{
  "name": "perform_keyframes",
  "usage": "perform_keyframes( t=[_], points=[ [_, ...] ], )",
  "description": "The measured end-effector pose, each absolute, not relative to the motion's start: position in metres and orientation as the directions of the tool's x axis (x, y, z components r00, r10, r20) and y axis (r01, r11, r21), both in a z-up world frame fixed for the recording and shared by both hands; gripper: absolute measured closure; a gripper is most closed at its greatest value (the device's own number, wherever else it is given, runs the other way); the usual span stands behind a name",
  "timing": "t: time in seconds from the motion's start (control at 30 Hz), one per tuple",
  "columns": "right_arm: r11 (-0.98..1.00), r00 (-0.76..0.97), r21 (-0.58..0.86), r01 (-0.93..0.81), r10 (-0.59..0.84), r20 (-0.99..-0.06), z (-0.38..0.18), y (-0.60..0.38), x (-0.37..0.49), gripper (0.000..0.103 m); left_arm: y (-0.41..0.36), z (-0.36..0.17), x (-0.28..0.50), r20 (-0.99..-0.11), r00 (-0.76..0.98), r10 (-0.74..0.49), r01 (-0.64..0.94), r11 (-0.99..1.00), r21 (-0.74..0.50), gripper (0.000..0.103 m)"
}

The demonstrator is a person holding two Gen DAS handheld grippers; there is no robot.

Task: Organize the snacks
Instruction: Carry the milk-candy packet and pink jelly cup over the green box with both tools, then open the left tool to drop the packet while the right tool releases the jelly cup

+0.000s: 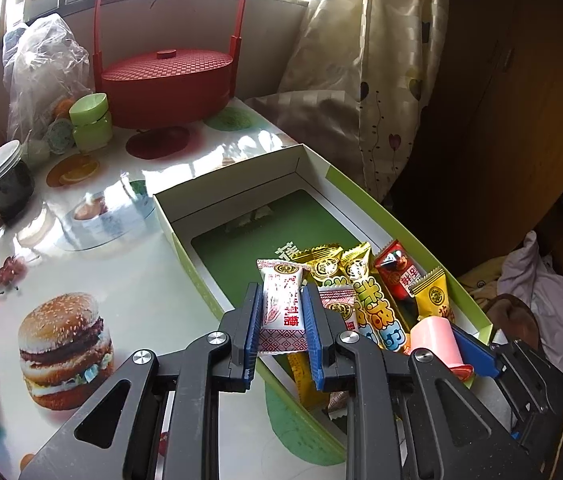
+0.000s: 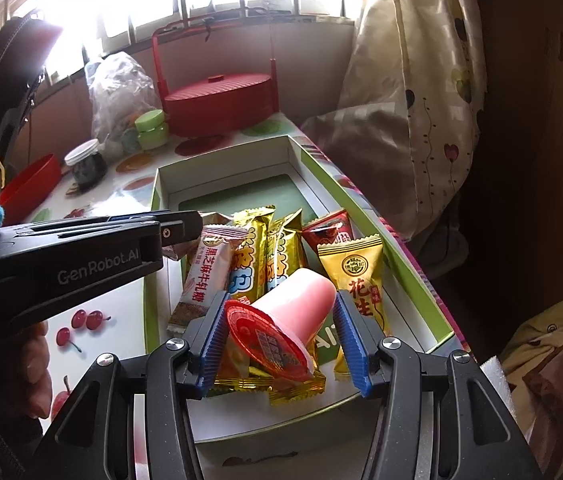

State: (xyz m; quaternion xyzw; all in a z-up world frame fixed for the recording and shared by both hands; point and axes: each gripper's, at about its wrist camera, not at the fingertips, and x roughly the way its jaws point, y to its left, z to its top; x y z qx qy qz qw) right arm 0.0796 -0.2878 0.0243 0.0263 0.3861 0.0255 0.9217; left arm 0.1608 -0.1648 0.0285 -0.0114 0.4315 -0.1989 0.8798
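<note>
Left claw (image 1: 281,320): it is reaching forward and slightly down over the near left side of the box (image 1: 241,168), its blue pads clenched on the white nougat packet (image 1: 283,300).
White nougat packet: it is being held lengthwise between the pads, its long axis running away from the claw toward the far end of the box, crimped end leading.
Right claw (image 2: 281,332): it is pointing into the near end of the box, fingers spread wide around the pink jelly cup (image 2: 281,320); whether the pads are touching the cup cannot be told.
Pink jelly cup: it is lying tilted on the yellow packets (image 2: 293,384), red foil lid facing the camera, its base pointing to the far right.
Box: it is sitting along the right edge of the bench (image 1: 101,248), holding gold, yellow and red snacks at its near end.
Red basket (image 1: 165,76): it is standing at the bench's far edge.
</note>
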Motion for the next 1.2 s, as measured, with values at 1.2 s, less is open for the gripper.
perform_keyframes(
  t=[1.2],
  points=[
    [0.995,0.750,0.083,0.063,0.007,-0.662,0.059,-0.291,0.043,0.043,-0.124,0.074,0.100,-0.682,0.632,-0.369,0.317,0.926,-0.206,0.063]
  ],
)
